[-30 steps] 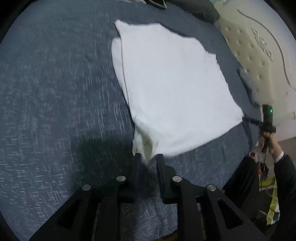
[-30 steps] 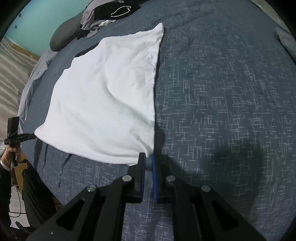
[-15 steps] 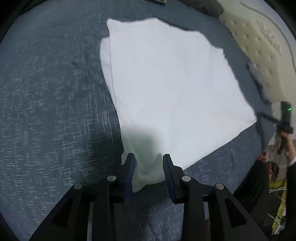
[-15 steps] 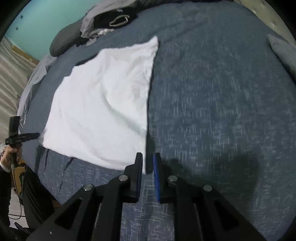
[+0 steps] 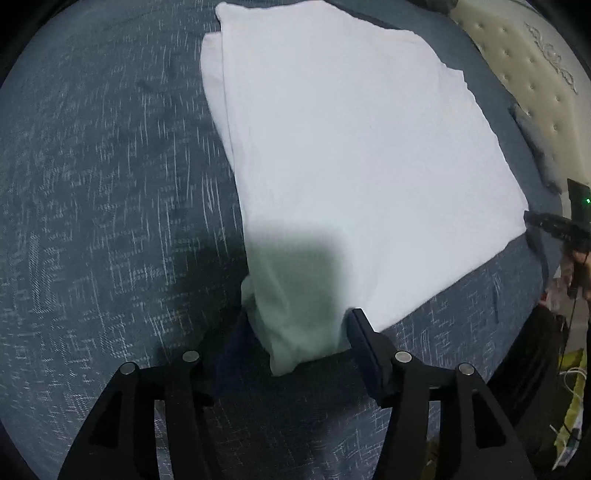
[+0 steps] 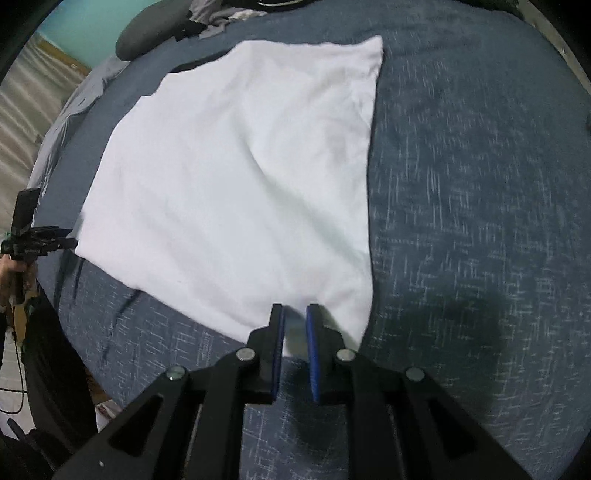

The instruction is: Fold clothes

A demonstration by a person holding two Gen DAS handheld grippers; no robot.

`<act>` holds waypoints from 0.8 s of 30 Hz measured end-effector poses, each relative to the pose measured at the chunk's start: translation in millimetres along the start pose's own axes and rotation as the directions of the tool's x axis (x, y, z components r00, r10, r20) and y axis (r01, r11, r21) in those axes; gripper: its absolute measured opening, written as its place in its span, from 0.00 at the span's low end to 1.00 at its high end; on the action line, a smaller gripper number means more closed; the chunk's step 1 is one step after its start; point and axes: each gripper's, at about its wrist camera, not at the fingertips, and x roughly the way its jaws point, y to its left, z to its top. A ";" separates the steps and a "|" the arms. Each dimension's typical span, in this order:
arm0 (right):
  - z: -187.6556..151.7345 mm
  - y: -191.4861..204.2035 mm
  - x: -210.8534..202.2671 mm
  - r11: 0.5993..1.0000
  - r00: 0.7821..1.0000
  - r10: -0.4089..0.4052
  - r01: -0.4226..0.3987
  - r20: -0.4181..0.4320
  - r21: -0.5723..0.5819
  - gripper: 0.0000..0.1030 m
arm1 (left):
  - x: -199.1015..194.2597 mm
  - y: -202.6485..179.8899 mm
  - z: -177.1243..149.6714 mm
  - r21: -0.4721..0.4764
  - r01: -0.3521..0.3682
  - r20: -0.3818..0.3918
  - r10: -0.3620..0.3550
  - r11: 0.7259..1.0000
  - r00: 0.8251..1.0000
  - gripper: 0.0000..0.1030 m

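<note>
I am looking down on a white shirt (image 5: 354,147) lying folded and mostly flat on the blue bedspread (image 5: 103,192), and I am placing everything else against that shirt.

My left gripper (image 5: 295,325) is hanging over the shirt's near corner, pointing steeply down. Its jaws are opening, and a bunched, shadowed corner of the shirt is sitting between them; the pads no longer seem to be pressing on it. A narrower under-layer of the shirt is showing along its left edge in the left wrist view.

My right gripper (image 6: 294,321) is hovering at the other near corner of the shirt (image 6: 240,166), on the bedspread (image 6: 480,221). Its blue-padded jaws are standing close together with only a thin gap. Whitish cloth is showing through that gap, but I cannot tell whether the pads are pinching it or merely passing over it, since this view is blurred.

Beyond the shirt's far edge, a heap of dark clothes (image 6: 221,14) and a grey pillow (image 6: 151,31) are lying near the bed's end. Off the shirt's side, a cream tufted headboard (image 5: 532,81) is standing past the bedspread's edge.
</note>
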 end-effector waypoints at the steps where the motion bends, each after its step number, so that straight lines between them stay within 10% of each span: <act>1: -1.1 -1.5 0.4 1.000 1.000 -0.003 0.003 -0.005 -0.001 0.11 | -0.4 1.2 -0.8 -0.003 0.006 0.004 -0.006 1.000 1.000 0.59; 24: -9.5 -34.3 -35.9 0.995 0.998 -0.068 0.067 0.016 0.068 0.11 | -45.5 20.8 9.7 -0.047 -0.006 0.114 0.012 0.999 0.993 0.59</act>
